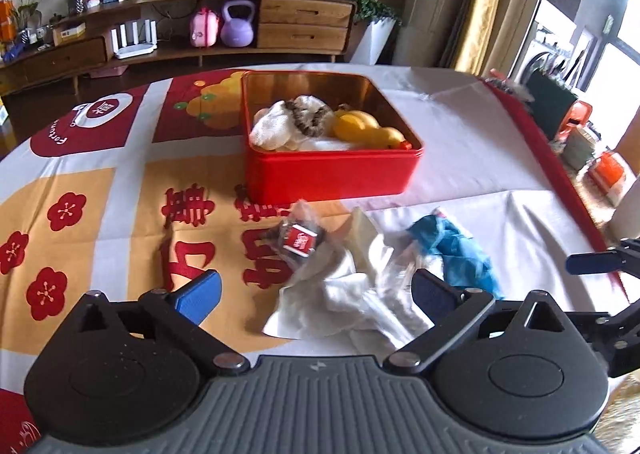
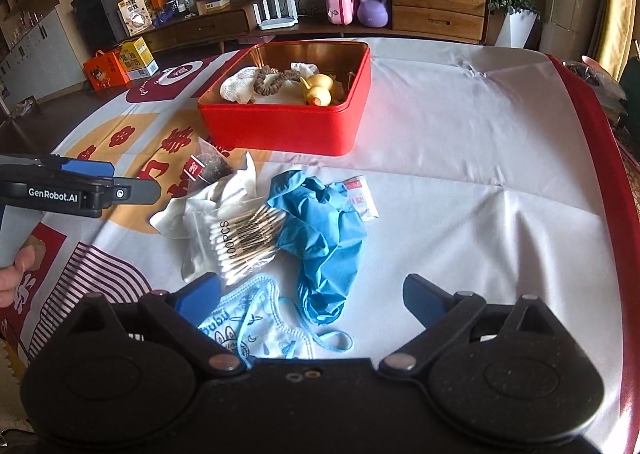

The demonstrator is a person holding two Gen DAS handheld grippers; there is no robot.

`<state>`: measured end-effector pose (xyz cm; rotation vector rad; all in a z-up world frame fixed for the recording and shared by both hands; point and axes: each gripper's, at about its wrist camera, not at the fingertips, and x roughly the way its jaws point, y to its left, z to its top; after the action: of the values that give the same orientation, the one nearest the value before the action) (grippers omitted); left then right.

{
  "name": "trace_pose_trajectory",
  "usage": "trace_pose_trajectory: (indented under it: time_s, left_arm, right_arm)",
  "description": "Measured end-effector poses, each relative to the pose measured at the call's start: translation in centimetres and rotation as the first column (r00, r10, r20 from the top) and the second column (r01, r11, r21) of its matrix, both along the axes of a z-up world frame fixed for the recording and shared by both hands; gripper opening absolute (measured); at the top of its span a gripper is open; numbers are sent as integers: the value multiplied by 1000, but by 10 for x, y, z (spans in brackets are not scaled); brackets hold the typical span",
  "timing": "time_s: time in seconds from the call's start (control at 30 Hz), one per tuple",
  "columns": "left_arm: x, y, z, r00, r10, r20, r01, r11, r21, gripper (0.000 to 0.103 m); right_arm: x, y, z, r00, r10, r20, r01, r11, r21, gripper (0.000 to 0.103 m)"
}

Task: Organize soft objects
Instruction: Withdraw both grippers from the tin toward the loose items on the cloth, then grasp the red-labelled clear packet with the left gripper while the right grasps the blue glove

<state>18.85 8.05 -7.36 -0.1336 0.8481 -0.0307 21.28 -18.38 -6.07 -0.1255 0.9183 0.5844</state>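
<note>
Child's mask (image 2: 260, 328) partly behind tongs

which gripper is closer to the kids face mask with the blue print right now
Right. The right gripper hangs open right over the face mask, which lies between its fingers. The left gripper is open farther left, above the white cloth.

Both wrist cameras face the red tin (image 1: 334, 174) across the table — right view sits rightward.
</note>
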Motion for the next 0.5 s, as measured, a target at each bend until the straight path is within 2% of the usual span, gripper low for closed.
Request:
trace_pose_trajectory:
  time_s: [0.17,0.33,0.5]
  left_arm:
    - [22,6,-16,999,-2,-39,1,1000,-12,102]
    - [40,5,-30,999,-5,-39,6,1000,17,102]
    - [55,11,-41,999,37,-30,-36,999,34,102]
  right_arm:
    - [17,2,-13,1000,-9,-25,9,1000,-4,88]
    - [31,7,-21,999,-7,-40,7,1000,9,81]
    - [44,11,-26,999,-7,-46,8,1000,20,80]
